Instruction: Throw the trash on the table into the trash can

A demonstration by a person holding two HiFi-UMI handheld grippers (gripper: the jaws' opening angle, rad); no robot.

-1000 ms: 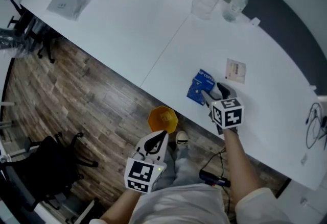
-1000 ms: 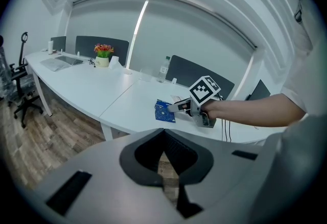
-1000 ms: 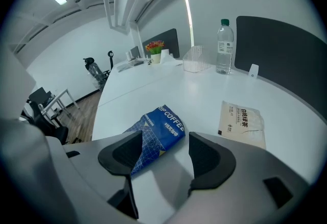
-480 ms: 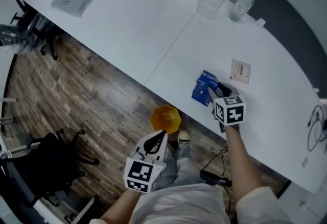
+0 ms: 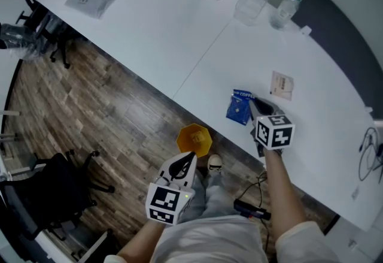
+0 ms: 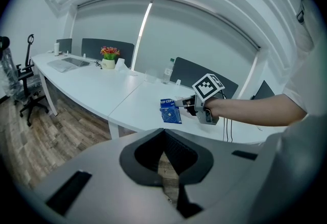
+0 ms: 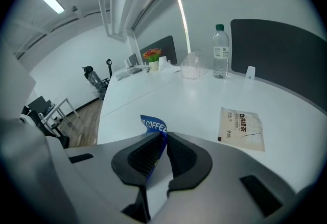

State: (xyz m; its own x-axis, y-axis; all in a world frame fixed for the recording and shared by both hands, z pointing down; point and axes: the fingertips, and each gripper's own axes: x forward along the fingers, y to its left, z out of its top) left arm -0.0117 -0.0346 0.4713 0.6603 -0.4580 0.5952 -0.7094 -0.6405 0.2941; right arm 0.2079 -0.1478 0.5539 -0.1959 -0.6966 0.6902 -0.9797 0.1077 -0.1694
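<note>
Two wrappers unbinned: right gripper [image 5: 252,106], jaws just closing, pinches the coffee sachet [image 5: 238,108], tea packet [image 5: 280,84] at one o'clock; left gripper [image 5: 189,156] pressed together.

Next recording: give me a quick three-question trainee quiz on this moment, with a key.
1. Multiple choice: what does the right gripper hold? A) a water bottle B) the blue coffee packet C) a keyboard
2. True or false: the beige sachet lies in the yellow trash can.
3. Fill in: the left gripper, jaws together and empty, hangs over the wooden ____.

Key:
1. B. Its jaws have just closed on the packet.
2. False. It lies on the table.
3. Floor.
</note>
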